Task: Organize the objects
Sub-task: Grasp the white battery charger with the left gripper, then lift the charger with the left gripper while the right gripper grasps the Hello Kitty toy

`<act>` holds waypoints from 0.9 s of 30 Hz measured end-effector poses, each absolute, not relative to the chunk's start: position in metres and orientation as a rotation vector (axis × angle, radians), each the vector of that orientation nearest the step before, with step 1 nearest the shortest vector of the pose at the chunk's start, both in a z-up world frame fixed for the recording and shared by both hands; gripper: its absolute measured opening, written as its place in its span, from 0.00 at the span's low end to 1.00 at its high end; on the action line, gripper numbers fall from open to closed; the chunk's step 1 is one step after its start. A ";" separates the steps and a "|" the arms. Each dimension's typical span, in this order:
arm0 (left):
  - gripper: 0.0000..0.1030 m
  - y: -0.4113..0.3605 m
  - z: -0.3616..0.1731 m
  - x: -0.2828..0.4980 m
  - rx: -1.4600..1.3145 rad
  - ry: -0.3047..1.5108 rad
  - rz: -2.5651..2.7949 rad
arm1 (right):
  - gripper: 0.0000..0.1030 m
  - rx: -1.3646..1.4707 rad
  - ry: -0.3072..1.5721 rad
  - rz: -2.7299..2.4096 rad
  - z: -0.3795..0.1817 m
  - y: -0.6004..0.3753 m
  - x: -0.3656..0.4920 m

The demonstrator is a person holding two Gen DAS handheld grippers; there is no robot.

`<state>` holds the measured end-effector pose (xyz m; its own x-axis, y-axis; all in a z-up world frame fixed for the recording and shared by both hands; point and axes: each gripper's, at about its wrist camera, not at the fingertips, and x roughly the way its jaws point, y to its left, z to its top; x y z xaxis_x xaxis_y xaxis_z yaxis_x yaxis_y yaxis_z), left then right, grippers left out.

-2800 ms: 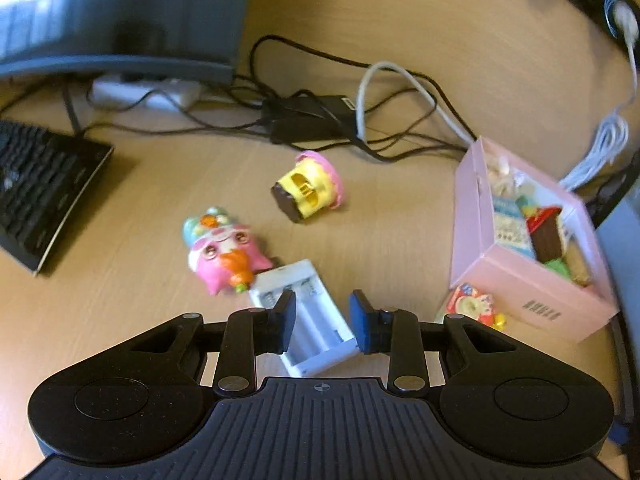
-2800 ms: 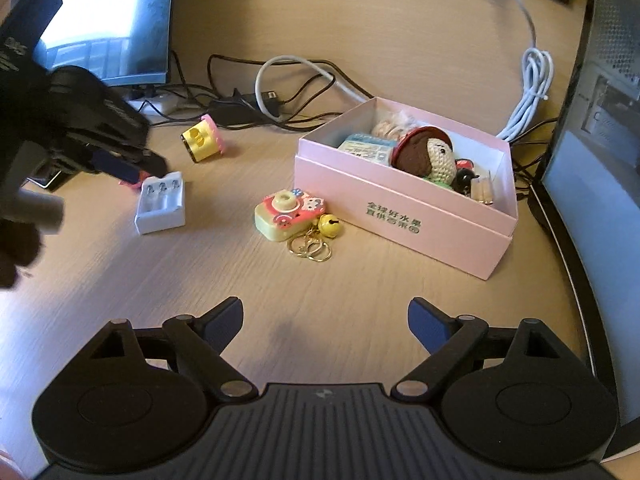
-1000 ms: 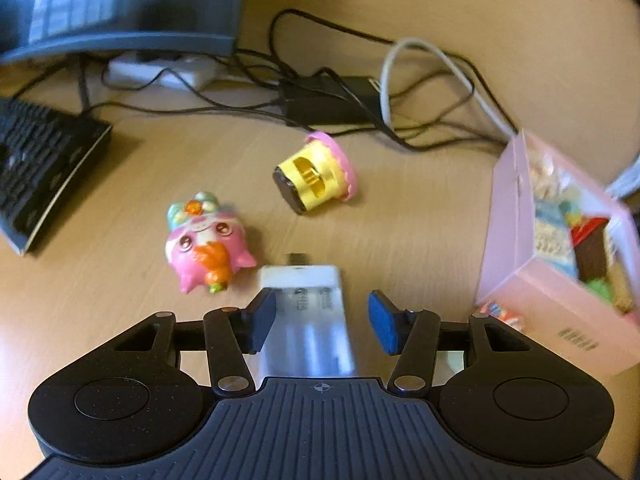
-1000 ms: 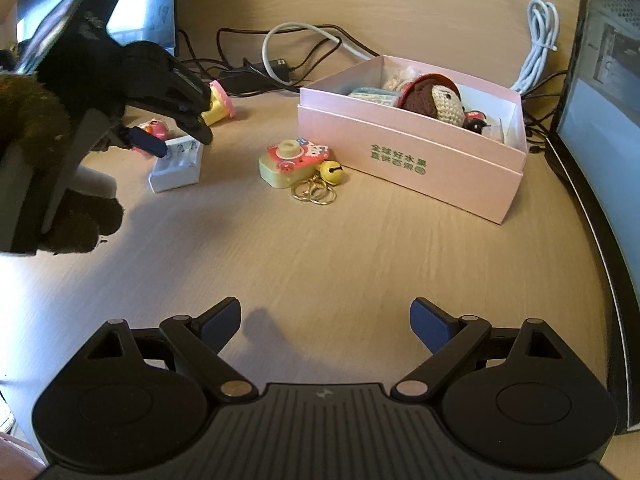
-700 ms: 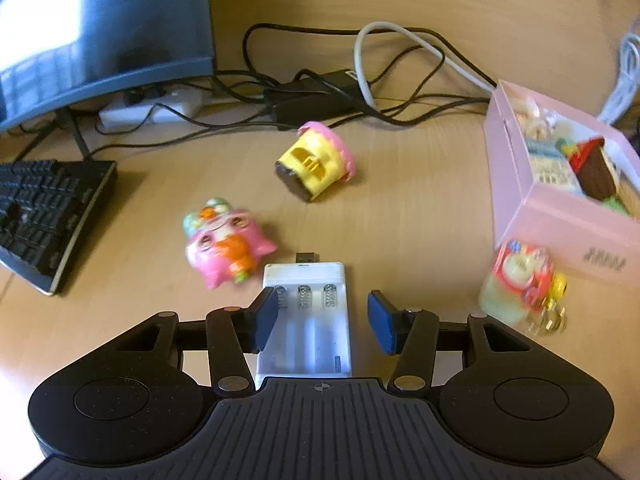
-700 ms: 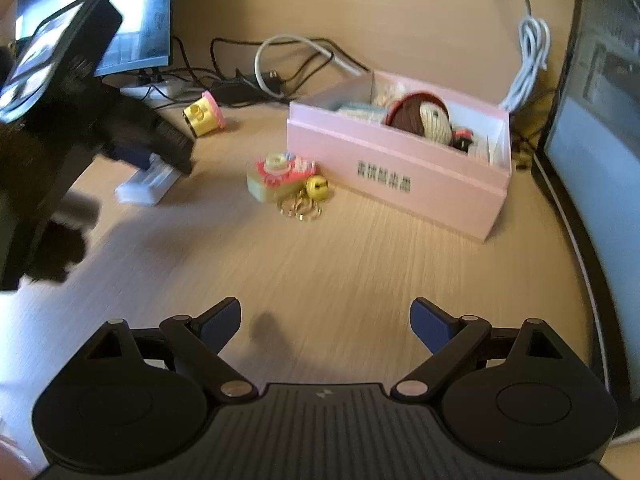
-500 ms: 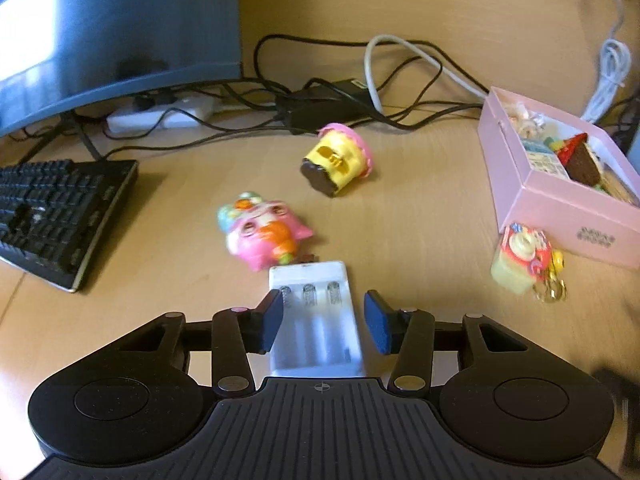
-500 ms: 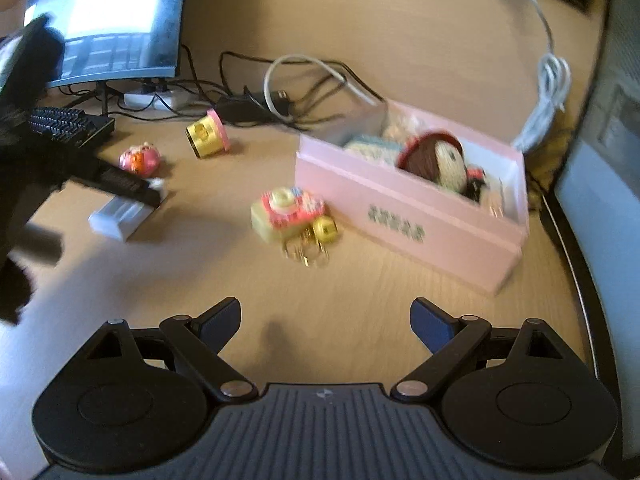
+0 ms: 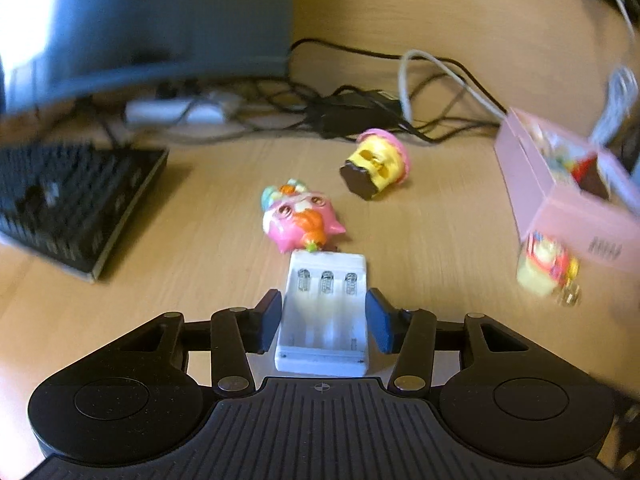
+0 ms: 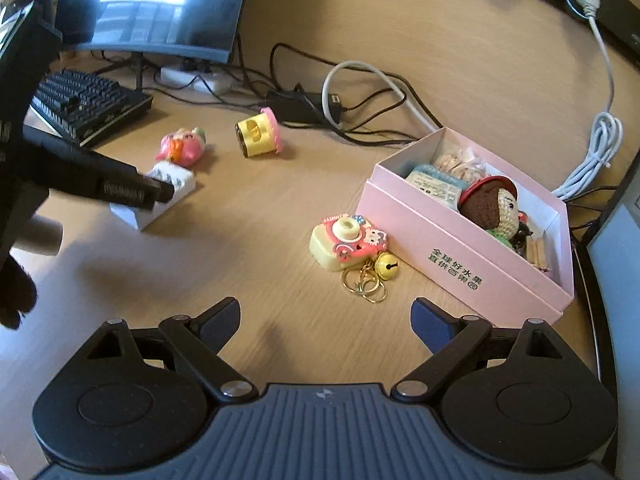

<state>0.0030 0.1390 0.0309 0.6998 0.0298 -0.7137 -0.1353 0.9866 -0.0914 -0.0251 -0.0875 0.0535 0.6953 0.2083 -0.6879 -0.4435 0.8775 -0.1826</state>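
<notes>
The pink box point(image 10: 460, 256) carries the only readable print — two lines of green Chinese characters on its long front wall, "全球好水果" over "直供日果园", the last few uncertain. In the left wrist view that print is a blur.

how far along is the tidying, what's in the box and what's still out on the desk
Done: the pink box already holds a crochet doll and other small items. In hand: the left gripper brackets the white battery charger; contact is unclear. Left: the pink figurine, yellow toy and camera keychain lie on the desk. The right gripper is open, empty.
</notes>
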 end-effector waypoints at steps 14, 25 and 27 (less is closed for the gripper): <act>0.51 0.135 0.032 -0.003 -0.139 0.841 -0.032 | 0.94 -0.250 0.690 0.326 0.055 -0.085 0.012; 0.51 0.112 0.032 -0.025 -0.033 0.835 -0.212 | 0.94 -0.097 0.865 0.410 0.027 -0.087 0.068; 0.51 0.107 0.032 -0.028 0.003 0.827 -0.242 | 0.94 -0.059 0.869 0.457 0.030 -0.090 0.058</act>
